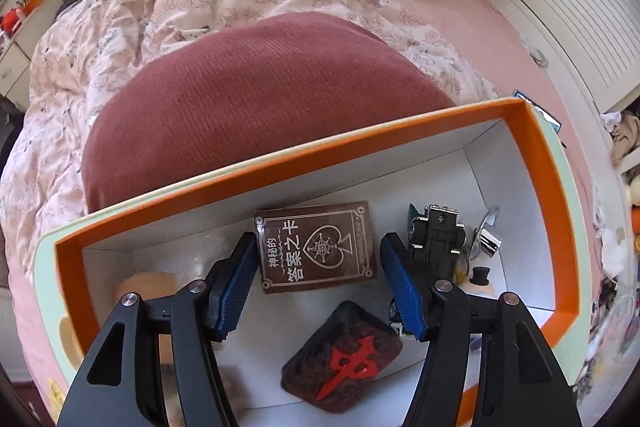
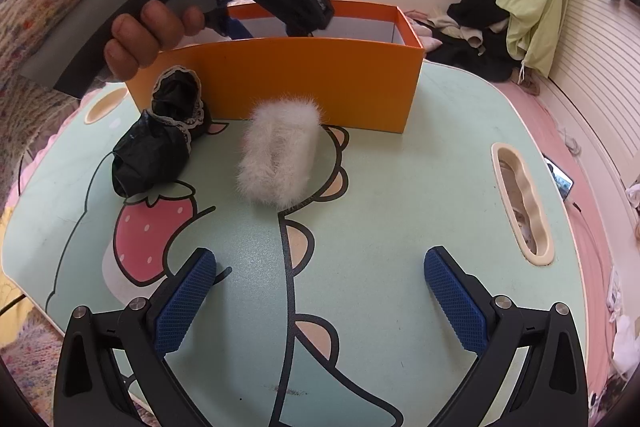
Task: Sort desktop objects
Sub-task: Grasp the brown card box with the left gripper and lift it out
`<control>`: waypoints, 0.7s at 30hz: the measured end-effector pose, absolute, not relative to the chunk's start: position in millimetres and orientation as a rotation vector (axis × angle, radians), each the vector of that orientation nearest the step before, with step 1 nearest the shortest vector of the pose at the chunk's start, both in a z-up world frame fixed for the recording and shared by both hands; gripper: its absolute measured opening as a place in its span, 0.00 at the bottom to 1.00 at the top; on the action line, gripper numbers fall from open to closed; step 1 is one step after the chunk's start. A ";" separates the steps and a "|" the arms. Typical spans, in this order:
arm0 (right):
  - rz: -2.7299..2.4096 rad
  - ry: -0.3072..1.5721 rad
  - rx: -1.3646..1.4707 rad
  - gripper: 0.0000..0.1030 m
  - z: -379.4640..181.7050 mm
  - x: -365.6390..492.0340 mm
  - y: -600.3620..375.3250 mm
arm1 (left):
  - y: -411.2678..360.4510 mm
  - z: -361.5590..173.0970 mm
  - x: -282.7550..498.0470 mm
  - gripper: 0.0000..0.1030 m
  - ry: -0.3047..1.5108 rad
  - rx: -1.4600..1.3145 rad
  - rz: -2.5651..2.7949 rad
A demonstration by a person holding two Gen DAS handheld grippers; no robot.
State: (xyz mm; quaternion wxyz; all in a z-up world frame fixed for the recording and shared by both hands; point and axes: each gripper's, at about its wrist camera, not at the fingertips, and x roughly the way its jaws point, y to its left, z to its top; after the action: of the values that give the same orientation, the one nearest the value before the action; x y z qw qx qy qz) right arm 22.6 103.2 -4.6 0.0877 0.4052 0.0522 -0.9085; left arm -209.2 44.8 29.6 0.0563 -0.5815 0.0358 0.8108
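Left gripper (image 1: 318, 281) points steeply down into the orange-rimmed, white-lined cardboard box (image 1: 540, 163); its blue pads stand apart with nothing between them. Below it lie the brown card deck box with a spade emblem (image 1: 316, 247), a dark furry tile bearing a red character (image 1: 344, 355) and a black toy car (image 1: 434, 237) — all already inside.

Right gripper (image 2: 320, 291) hovers over the mint cartoon-print lap table (image 2: 400, 187), jaws wide, empty. Two items remain outside: the white fluffy roll (image 2: 278, 153) straight ahead of it, long axis running away toward the box wall, and the black lace-trimmed cloth pouch (image 2: 160, 139) off to the left. Judgement — the right gripper is the nearer to the roll; closing across its short width suits the present heading
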 end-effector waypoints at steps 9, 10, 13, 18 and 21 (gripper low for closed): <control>-2.706 0.153 1.204 1.00 -4.6 23.8 102.2 | 33.8 49.0 -196.8 0.55 0.044 -1.656 2.483; -2.706 0.153 1.204 1.00 -4.3 23.5 101.6 | 30.2 60.9 -189.5 0.55 0.021 -1.598 2.503; -2.706 0.152 1.204 1.00 -4.5 23.6 101.7 | 20.2 91.2 -159.6 0.55 -0.072 -1.444 2.515; -2.706 0.152 1.204 1.00 -4.8 23.8 102.1 | 14.0 97.3 -102.7 0.55 -0.078 -1.337 2.432; -2.706 0.153 1.203 1.00 -5.1 24.0 102.7 | 13.5 86.5 -72.3 0.55 -0.056 -1.306 2.416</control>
State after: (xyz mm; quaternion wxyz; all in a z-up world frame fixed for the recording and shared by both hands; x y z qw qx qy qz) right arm 24.0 102.7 -5.1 0.0880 0.4042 0.0515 -0.9090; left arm -72.3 13.5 86.5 0.1960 -0.4662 -0.0199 0.8625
